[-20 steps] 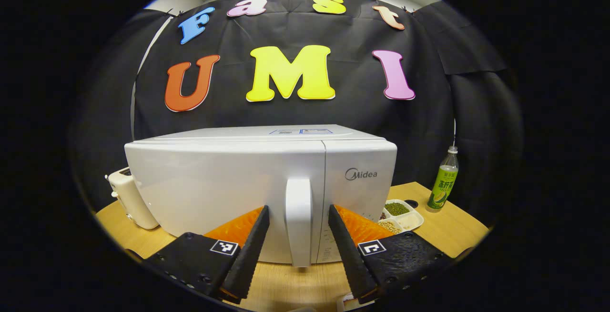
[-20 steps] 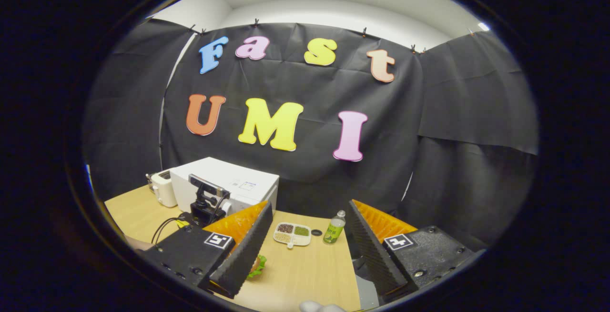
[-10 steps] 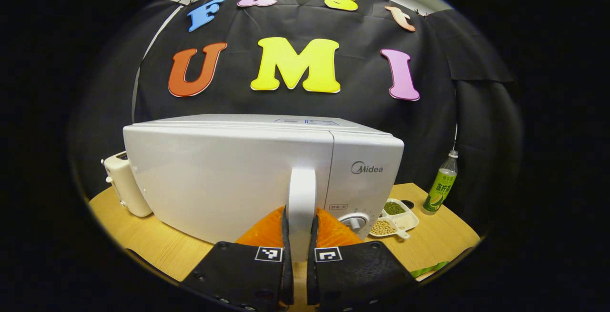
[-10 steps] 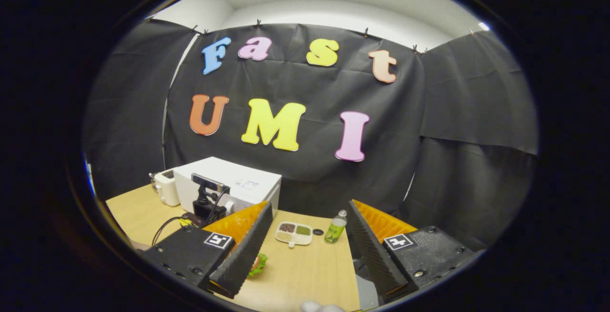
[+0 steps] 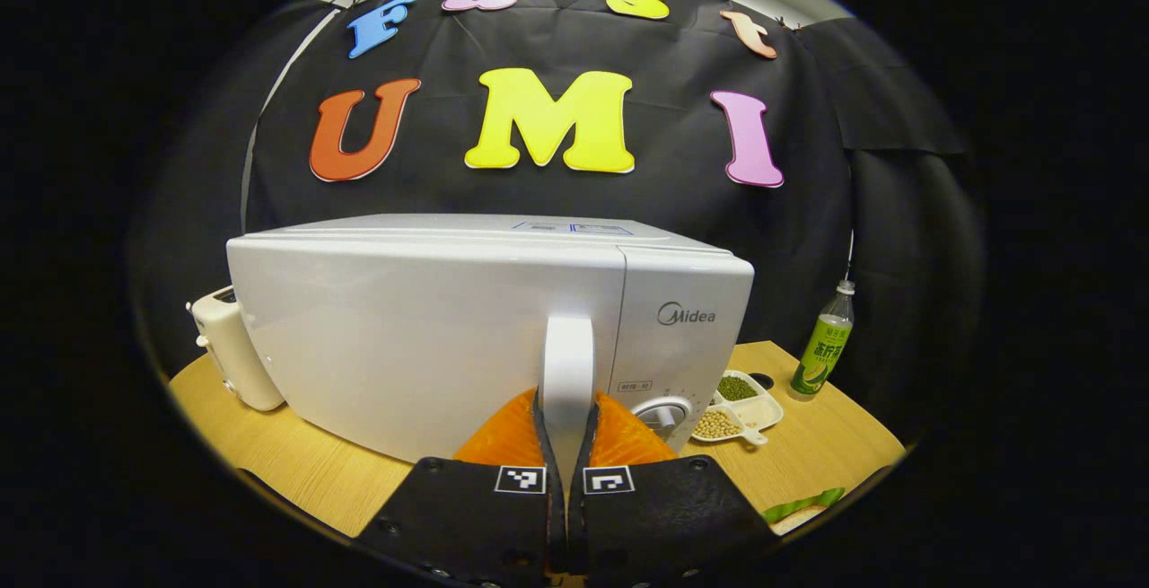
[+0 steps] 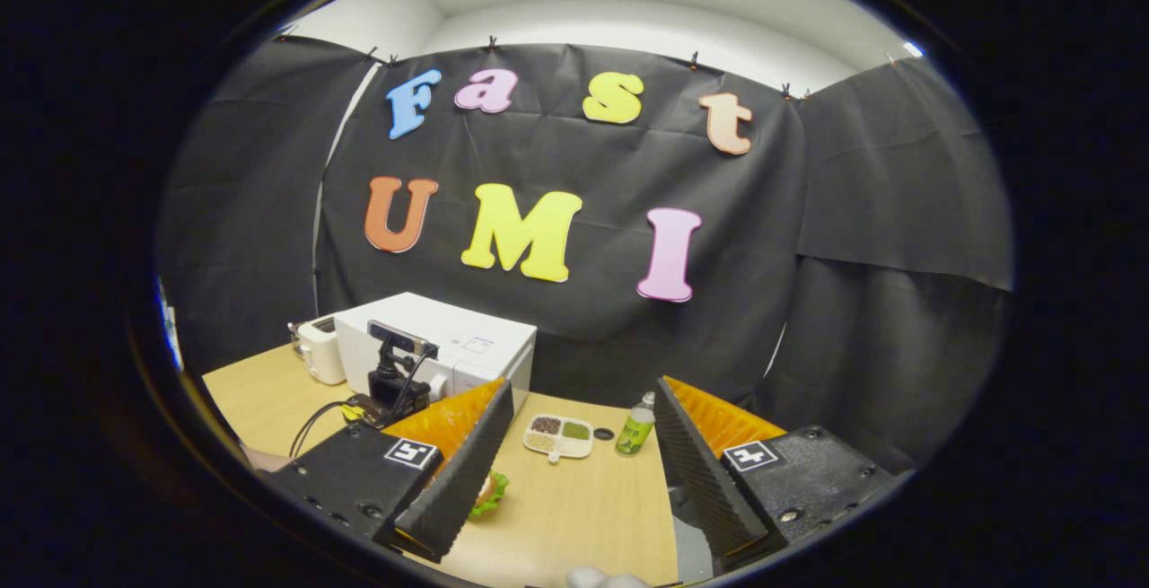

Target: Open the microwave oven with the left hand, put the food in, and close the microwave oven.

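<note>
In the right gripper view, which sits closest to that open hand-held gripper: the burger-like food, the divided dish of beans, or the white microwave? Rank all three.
1. The food, nearest, tucked behind the inner edge of the left finger of the right hand-held gripper.
2. The divided dish, farther up the table, between the fingers.
3. The microwave, farthest, at the back left.

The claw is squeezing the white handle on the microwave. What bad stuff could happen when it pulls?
The left gripper pinches only the low end of the door handle, so it might slip off. A hard tug might drag the whole microwave along the table. The toaster stands close on the hinge side.
</note>
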Demonstrator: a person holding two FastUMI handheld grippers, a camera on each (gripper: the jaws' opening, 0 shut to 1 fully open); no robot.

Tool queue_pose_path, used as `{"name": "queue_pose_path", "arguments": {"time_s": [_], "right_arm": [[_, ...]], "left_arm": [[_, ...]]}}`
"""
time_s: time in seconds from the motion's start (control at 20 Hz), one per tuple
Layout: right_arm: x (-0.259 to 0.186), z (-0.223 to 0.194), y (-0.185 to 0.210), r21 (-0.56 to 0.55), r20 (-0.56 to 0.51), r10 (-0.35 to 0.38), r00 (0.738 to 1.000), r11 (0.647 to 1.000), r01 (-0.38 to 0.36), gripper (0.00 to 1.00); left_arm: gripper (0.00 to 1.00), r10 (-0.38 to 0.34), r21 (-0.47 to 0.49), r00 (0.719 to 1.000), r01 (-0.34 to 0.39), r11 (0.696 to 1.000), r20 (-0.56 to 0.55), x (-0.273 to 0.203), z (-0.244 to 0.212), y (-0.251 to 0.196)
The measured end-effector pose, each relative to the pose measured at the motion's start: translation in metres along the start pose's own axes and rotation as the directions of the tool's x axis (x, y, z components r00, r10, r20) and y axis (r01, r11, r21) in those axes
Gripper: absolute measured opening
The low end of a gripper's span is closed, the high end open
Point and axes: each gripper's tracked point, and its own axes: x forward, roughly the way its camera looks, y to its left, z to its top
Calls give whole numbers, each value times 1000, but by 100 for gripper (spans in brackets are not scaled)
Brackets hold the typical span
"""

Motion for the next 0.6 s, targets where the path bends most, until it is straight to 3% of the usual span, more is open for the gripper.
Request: {"name": "queue_pose_path", "arguments": {"time_s": [0.45, 0.5, 0.55, 0.6], "right_arm": [[-2, 2, 9, -6, 10, 27, 1000, 1000, -27, 96], [-4, 0, 13, -3, 6, 34, 999, 999, -34, 96], [-6, -1, 17, -2, 4, 43, 999, 999, -43, 96], [-8, 0, 20, -5, 7, 49, 999, 999, -49, 96]], "left_arm": [[1, -29, 40, 999, 27, 999, 37, -63, -13, 11], [13, -12, 63, 999, 9, 998, 39, -67, -14, 16], [17, 5, 78, 999, -8, 997, 38, -72, -13, 23], [31, 21, 76, 999, -23, 997, 33, -75, -15, 29]]}}
